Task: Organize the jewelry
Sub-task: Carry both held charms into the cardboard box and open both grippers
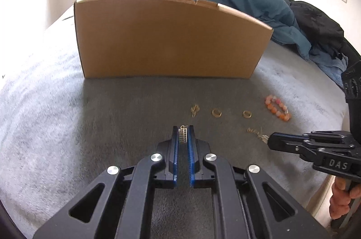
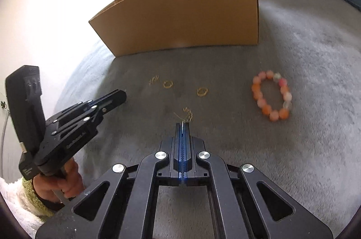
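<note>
A small ladder-shaped gold earring (image 1: 183,136) is pinched upright in the left gripper (image 1: 183,137), while the right gripper (image 2: 183,126), clamped on a thin gold chain (image 2: 187,113) trailing just ahead of its tips, is flanked by the cardboard box (image 2: 180,20) well ahead.

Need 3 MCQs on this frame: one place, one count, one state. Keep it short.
1. Where is the bead bracelet relative to the two gold rings?
A) left of them B) right of them C) in the box

2. How many gold rings lie loose on the blanket?
A) two B) four C) none

3. What do the left tongs hold?
A) nothing B) the bracelet C) a small ladder-shaped earring

B: the bracelet lies right of ring and ring.
A: only those two rings show.
C: the earring sits clamped between the blue pads.
</note>
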Motion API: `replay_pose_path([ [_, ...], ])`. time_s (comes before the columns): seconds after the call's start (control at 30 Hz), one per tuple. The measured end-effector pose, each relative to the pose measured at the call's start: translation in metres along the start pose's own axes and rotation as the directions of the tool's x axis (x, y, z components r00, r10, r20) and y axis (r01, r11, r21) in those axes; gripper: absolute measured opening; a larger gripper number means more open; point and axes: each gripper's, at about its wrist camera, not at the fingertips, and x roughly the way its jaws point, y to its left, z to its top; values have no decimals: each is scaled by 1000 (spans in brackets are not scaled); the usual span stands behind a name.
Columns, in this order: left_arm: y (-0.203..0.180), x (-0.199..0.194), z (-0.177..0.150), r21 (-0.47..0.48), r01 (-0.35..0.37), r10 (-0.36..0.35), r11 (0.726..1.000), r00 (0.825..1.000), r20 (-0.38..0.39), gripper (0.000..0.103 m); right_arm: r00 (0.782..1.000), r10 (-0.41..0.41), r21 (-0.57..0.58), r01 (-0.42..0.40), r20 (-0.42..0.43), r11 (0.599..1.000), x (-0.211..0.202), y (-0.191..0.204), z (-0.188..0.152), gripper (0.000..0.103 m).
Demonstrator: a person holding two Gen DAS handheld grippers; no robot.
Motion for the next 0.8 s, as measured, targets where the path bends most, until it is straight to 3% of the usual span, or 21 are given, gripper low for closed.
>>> replay_pose_path([
  [0.2, 2, -13, -1, -14, 17, -16, 1000, 999, 28, 7, 999, 30, 25, -31, 43, 999, -18, -6, -3, 0],
  [0.43, 7, -55, 25, -24, 38, -34, 999, 989, 144, 7, 985, 51, -6, -50, 164, 999, -72, -1, 16, 0],
  [0.63, 5, -92, 74, 10, 60, -61, 998, 961, 270, 7, 963, 57, -101, -31, 263, 994, -102, 23, 56, 0],
  [0.8, 9, -99, 126, 25, 95, -98, 995, 942, 320, 7, 937, 92, -176, -34, 336, 984, -116, 41, 109, 0],
])
